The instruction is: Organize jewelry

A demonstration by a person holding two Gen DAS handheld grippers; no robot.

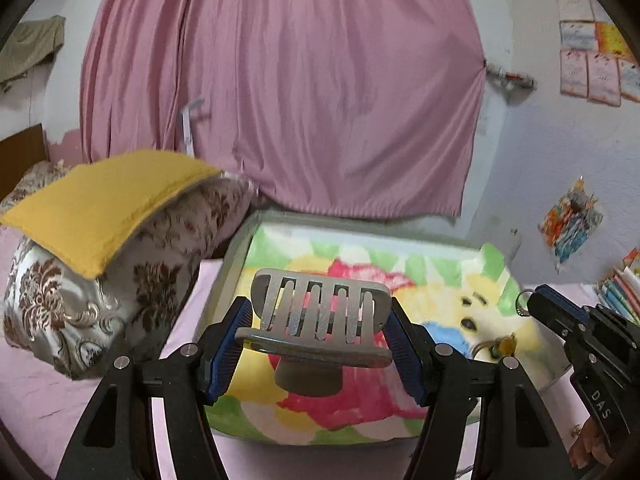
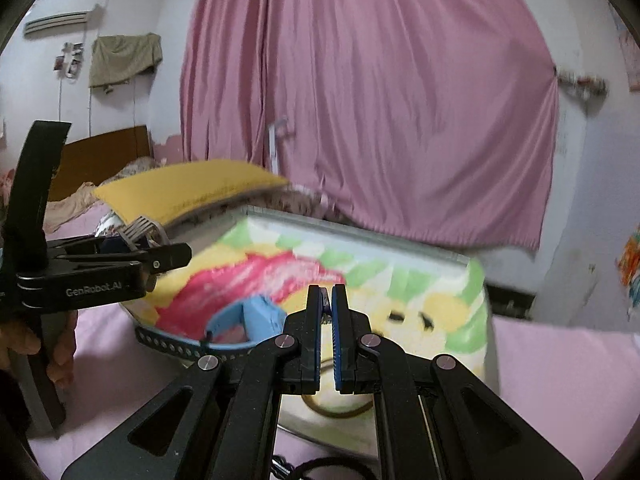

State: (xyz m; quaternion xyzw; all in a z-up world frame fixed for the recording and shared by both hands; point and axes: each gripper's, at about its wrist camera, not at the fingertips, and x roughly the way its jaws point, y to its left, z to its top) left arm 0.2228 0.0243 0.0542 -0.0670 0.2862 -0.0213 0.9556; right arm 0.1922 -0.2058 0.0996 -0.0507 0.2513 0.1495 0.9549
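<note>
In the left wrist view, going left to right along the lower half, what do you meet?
Floral pillow with the yellow cushion on it → grey slotted holder clamped in the left gripper → ring at the tip of the right gripper → stack of books.

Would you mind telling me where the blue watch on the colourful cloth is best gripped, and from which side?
I would grip the blue watch on its perforated strap, coming from above with one pad on each face of the band. The strap arches up off the colourful cloth as a thin, narrow band, so closed-down jaws can span it; the blocky case looks wider and smoother, likelier to slip.
</note>
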